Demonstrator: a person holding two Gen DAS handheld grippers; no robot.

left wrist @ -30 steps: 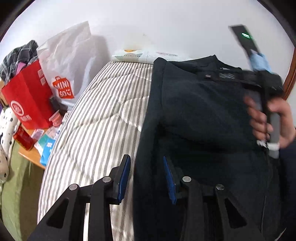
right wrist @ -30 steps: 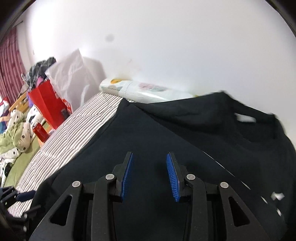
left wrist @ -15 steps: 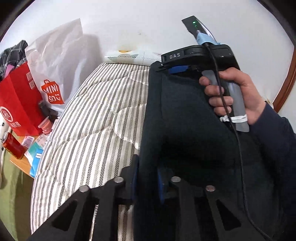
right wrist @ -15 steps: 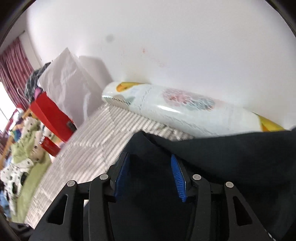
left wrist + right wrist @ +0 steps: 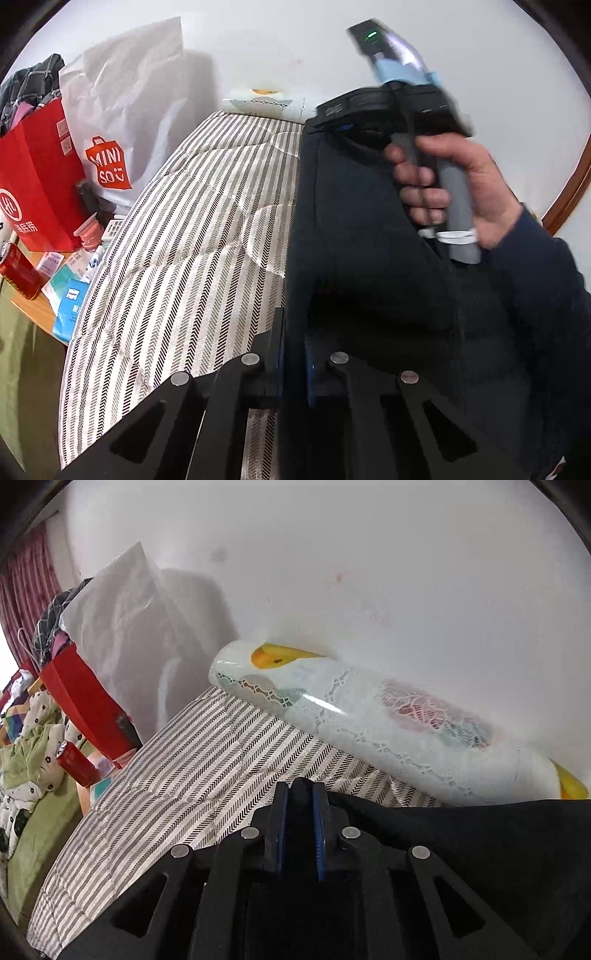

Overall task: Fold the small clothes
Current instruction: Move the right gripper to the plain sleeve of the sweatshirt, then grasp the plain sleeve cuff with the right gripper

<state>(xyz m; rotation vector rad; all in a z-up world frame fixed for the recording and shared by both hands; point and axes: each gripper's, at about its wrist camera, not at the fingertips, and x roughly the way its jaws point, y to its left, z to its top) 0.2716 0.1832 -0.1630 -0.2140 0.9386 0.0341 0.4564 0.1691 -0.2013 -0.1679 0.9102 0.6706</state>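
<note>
A dark navy garment (image 5: 351, 258) lies spread on the striped quilt (image 5: 184, 240) of a bed. My left gripper (image 5: 293, 332) is shut on the garment's near left edge, with the fabric pinched between its blue pads. At the far left corner of the garment (image 5: 461, 842), my right gripper (image 5: 300, 794) has dark cloth between its pads while its jaws are closing. In the left wrist view a person's hand (image 5: 461, 184) holds the right gripper's body (image 5: 388, 107) over that far corner; its fingertips are hidden there.
A plastic-wrapped roll with lace (image 5: 369, 731) lies along the white wall behind the garment. Left of the bed stand a white Miniso bag (image 5: 110, 147), a red bag (image 5: 33, 184) and a red can (image 5: 18, 273) among small boxes. Green bedding (image 5: 29, 812) lies lower left.
My left gripper closed on the garment's near edge. The right gripper travelled across the garment to its far left corner, and its jaws narrowed onto the cloth there.
</note>
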